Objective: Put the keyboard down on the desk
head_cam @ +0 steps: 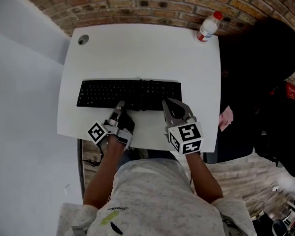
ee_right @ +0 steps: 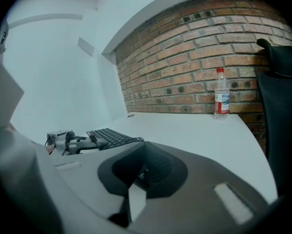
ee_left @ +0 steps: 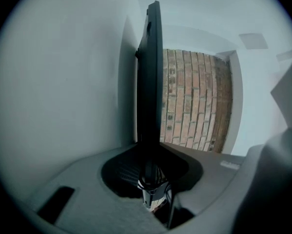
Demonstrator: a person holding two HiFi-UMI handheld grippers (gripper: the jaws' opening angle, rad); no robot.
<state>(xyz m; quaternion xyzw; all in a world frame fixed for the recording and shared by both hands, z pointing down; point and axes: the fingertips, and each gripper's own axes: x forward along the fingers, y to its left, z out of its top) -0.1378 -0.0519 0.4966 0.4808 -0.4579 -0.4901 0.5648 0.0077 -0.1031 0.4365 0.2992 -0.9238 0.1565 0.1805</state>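
Observation:
A black keyboard point(head_cam: 129, 93) lies flat across the middle of the white desk point(head_cam: 137, 53). My left gripper point(head_cam: 120, 106), rolled on its side, is at the keyboard's near edge, left of centre. In the left gripper view the keyboard point(ee_left: 150, 82) shows edge-on, and the left gripper point(ee_left: 149, 149) is shut on its edge. My right gripper point(head_cam: 166, 103) stands upright over the near edge further right, jaws together with nothing between them. The right gripper view shows the right gripper point(ee_right: 142, 147), the keyboard point(ee_right: 109, 136) to its left and the left gripper point(ee_right: 63, 141) on it.
A plastic water bottle point(head_cam: 208, 28) with a red cap stands at the desk's far right corner, before a brick wall. A round cable hole point(head_cam: 83, 40) is at the far left corner. A black chair with a dark garment point(head_cam: 265, 82) stands right of the desk.

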